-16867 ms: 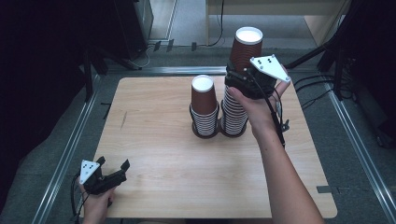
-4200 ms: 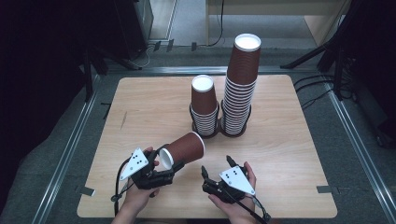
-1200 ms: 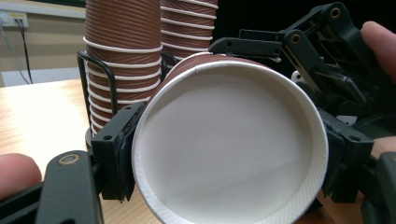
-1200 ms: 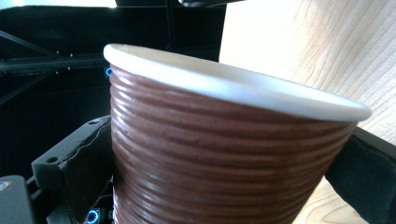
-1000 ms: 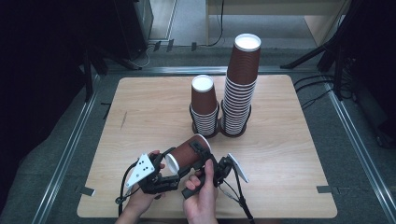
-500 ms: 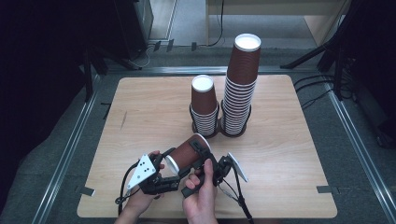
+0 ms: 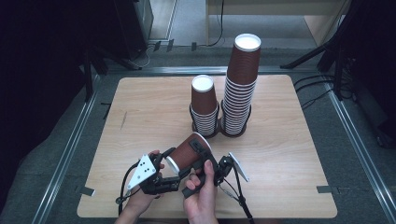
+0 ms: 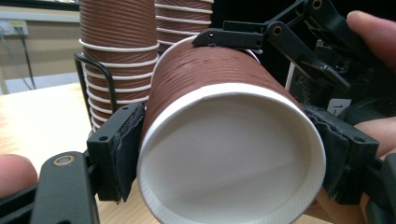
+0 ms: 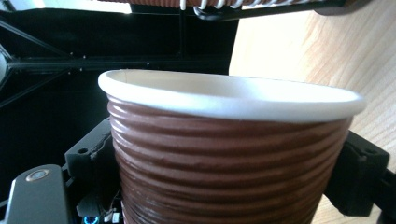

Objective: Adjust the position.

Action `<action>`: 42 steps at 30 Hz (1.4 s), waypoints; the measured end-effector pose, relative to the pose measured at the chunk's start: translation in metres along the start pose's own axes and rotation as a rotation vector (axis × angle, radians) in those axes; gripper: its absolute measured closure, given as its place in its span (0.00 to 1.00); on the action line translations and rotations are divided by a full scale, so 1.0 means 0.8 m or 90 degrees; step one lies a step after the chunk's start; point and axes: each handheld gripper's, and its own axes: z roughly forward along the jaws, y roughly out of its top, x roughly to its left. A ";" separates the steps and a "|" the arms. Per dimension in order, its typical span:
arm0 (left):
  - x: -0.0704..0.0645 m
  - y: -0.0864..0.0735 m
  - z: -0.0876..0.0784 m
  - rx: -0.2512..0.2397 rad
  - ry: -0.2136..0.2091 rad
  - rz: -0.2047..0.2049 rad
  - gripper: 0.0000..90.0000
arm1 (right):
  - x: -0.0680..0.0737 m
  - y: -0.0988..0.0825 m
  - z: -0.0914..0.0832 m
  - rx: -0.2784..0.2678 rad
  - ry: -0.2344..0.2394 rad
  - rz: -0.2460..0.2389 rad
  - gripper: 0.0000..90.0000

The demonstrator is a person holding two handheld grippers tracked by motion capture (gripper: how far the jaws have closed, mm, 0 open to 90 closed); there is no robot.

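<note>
Brown ribbed paper cup [image 7: 187, 154]: lying tilted at 6 o'clock on the wooden desk [image 7: 289, 154], empty, white inside.
Left gripper [image 8: 224, 154]: clamped on the cup near its rim.
Right gripper [image 9: 224, 172]: clamped on the cup's base end.
Hands: side by side, low.
Short cup stack [image 7: 204, 105]: centre, wire holder.
Tall cup stack [image 7: 240, 84]: just beside, at 3 o'clock.
Writing: none readable.

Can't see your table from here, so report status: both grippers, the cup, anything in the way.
Left gripper and right gripper both shut on the loose cup. Cup on its side above the table. Two stacks beyond, apart.
</note>
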 end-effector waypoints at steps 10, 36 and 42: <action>0.000 0.000 -0.001 0.009 -0.012 -0.008 0.15 | 0.007 0.005 -0.007 -0.027 0.032 -0.042 0.16; 0.040 -0.017 -0.012 0.065 0.070 -0.056 0.02 | 0.038 0.067 -0.067 -0.185 -0.040 -0.328 0.16; 0.050 -0.018 -0.018 0.065 0.087 -0.066 0.02 | 0.041 0.078 -0.081 -0.217 -0.078 -0.452 0.16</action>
